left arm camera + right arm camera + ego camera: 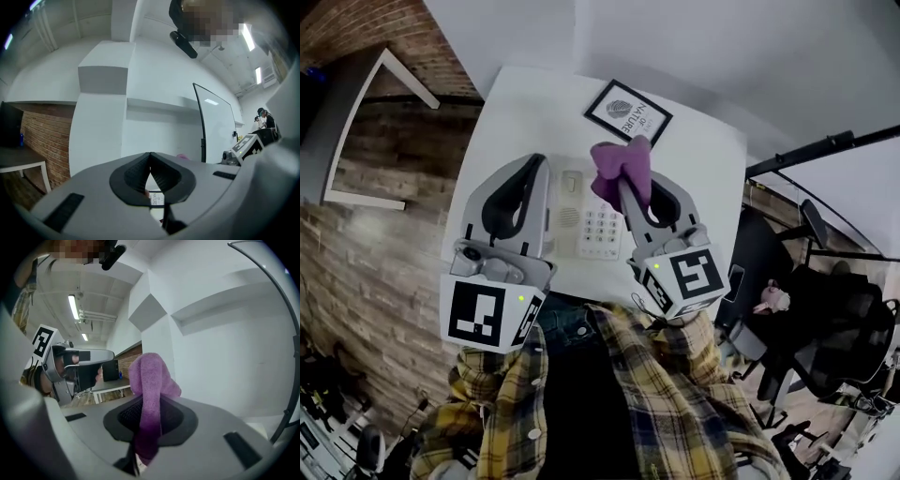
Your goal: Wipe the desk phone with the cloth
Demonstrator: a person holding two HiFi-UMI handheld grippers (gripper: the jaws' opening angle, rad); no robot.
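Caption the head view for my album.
Right gripper grips a purple cloth above the desk phone; shut left gripper alongside.

I am wearing a yellow-and-black plaid shirt (675, 403) and jeans (567, 319); my grey left gripper (532, 165) and right gripper (630, 184) are bearing black-and-white marker cubes (487, 315).

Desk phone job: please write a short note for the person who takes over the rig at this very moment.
Left gripper: jaws together, nothing held, over the phone's left side.
Right gripper: shut on the purple cloth, which sticks out past the jaws.
Desk phone: on the white table, near a framed print.
Done: cloth is gripped.
Left: wipe the phone; the cloth does not seem to touch it.
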